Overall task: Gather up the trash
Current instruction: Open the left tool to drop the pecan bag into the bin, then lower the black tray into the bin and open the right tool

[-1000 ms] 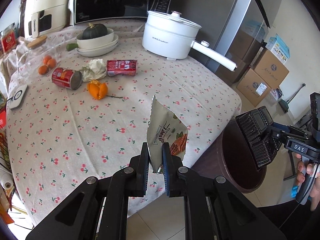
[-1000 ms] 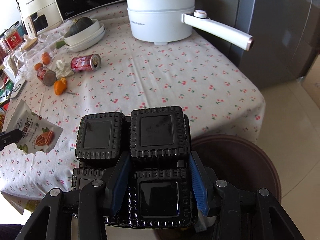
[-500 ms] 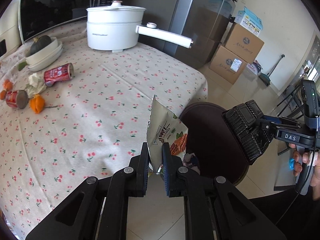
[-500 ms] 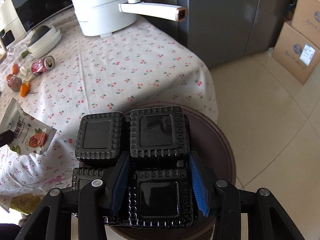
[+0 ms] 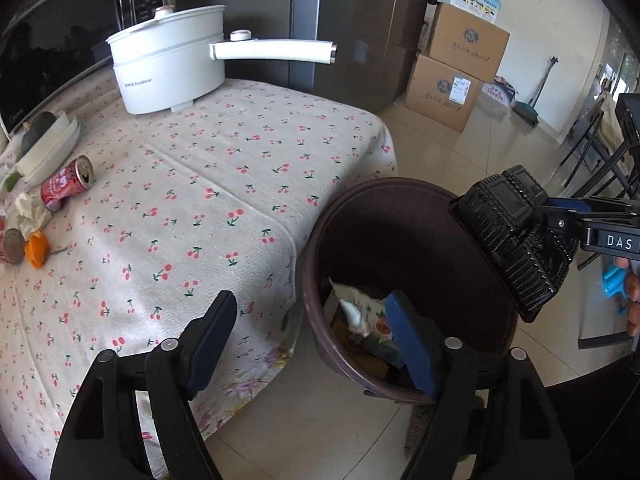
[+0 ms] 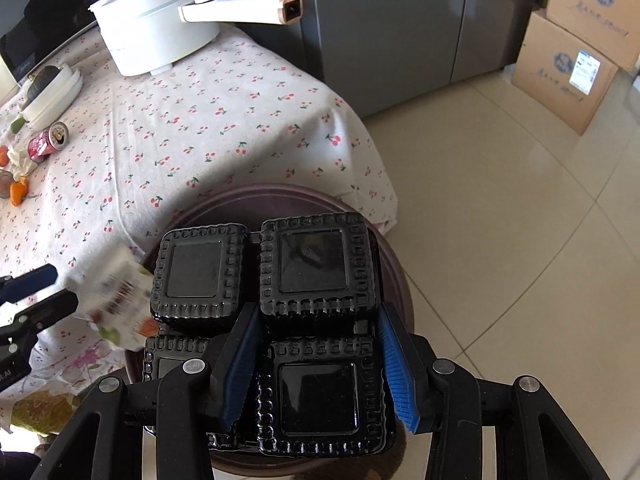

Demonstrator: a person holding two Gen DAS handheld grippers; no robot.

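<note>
My left gripper [image 5: 316, 332] is open and empty, beside the near rim of the dark brown trash bin [image 5: 400, 188]. The snack bag [image 5: 360, 312] lies inside the bin; in the right wrist view it is a blur [image 6: 120, 300] dropping from the left gripper [image 6: 38, 294]. My right gripper [image 6: 320, 364] is shut on a black plastic compartment tray [image 6: 316, 268] and holds it over the bin [image 6: 396, 280]. The tray also shows in the left wrist view [image 5: 516, 236], above the bin's right rim. A red can [image 5: 66, 184], crumpled tissue [image 5: 30, 210] and orange peel [image 5: 37, 249] lie on the table.
The cherry-print tablecloth [image 5: 200, 184] hangs down next to the bin. A white electric pot [image 5: 168, 68] with a long handle stands at the back. A bowl stack with a squash [image 5: 44, 144] is at the left. Cardboard boxes [image 5: 456, 64] and a fridge [image 6: 400, 24] stand behind on the tiled floor.
My left gripper has opened and let go of the snack bag, which fell into the bin. Both grippers moved right, toward the bin. The right gripper still holds the tray.
</note>
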